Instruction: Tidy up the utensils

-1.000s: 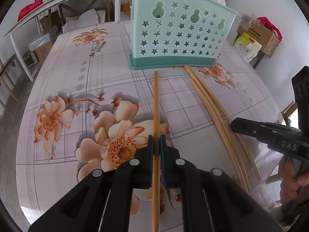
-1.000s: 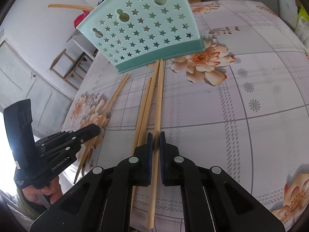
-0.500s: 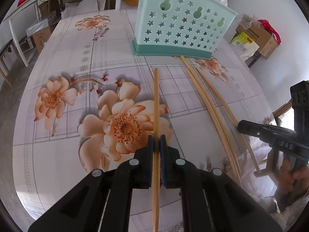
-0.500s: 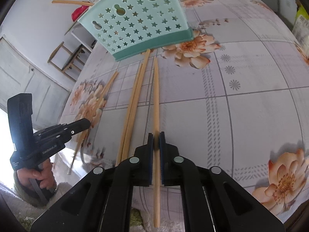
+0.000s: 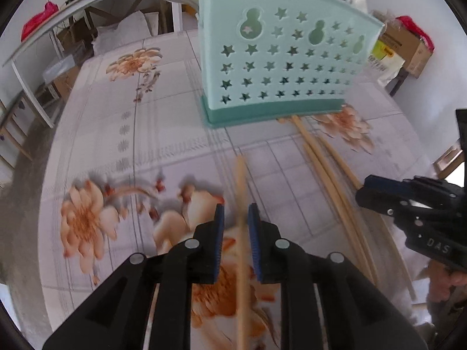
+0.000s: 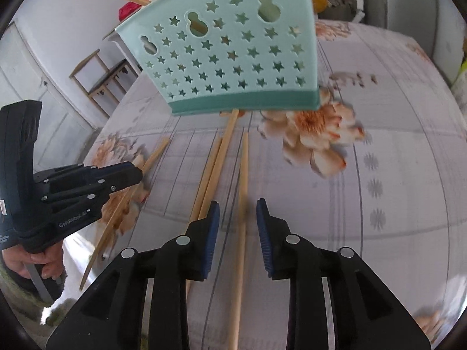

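Both my grippers were opening: the left gripper and right gripper each straddled a loose chopstick on the table. I judged this the release step; next I'd need a fresh, firmer grasp to lift one into the basket at the far edge.

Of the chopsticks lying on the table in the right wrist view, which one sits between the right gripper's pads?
The single chopstick lying rightmost, apart from the close pair on its left. It runs between the opening right gripper, touching neither pad.
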`<move>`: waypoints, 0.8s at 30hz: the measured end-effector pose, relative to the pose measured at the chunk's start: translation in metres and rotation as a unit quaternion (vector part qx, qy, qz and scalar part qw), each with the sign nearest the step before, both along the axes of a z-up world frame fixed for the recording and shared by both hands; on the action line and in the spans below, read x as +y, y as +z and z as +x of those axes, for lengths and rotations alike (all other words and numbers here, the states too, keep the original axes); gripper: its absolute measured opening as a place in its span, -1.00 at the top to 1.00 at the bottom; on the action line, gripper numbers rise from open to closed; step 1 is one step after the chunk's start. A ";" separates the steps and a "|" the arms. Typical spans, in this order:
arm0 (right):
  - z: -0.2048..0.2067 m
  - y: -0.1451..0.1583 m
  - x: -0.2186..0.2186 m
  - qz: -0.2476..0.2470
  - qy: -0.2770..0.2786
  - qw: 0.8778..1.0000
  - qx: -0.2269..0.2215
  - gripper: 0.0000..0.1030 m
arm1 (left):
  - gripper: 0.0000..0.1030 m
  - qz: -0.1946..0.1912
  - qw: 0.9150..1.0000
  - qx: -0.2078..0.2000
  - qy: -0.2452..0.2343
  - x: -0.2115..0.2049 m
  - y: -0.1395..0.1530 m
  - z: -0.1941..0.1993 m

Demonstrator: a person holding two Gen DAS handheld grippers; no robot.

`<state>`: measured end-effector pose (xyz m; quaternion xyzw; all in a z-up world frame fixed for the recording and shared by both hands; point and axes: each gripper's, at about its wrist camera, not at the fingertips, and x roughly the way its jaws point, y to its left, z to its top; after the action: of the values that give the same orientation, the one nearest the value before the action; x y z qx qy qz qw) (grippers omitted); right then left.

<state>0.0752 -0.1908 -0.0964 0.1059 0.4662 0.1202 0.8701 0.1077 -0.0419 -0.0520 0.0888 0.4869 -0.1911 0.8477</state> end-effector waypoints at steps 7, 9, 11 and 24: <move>0.014 0.000 0.002 -0.005 -0.009 1.000 -0.004 0.51 | 0.68 0.027 1.000 -0.010 -0.011 -0.012 -0.005 0.011; 0.015 -0.001 -0.001 -0.003 -0.012 1.000 -0.004 0.51 | 0.68 0.028 0.999 -0.010 -0.012 -0.014 -0.005 0.013; 0.017 -0.001 -0.003 0.000 -0.011 1.000 -0.005 0.51 | 0.68 0.030 0.999 -0.013 -0.014 -0.017 -0.005 0.016; 0.015 -0.002 -0.013 0.001 -0.016 1.000 -0.002 0.91 | 0.89 0.019 1.000 -0.019 0.001 -0.017 -0.005 0.018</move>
<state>0.0905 -0.2039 -0.0987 0.1139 0.4628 0.1071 0.8725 0.1256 -0.0593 -0.0567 0.1084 0.4741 -0.1794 0.8552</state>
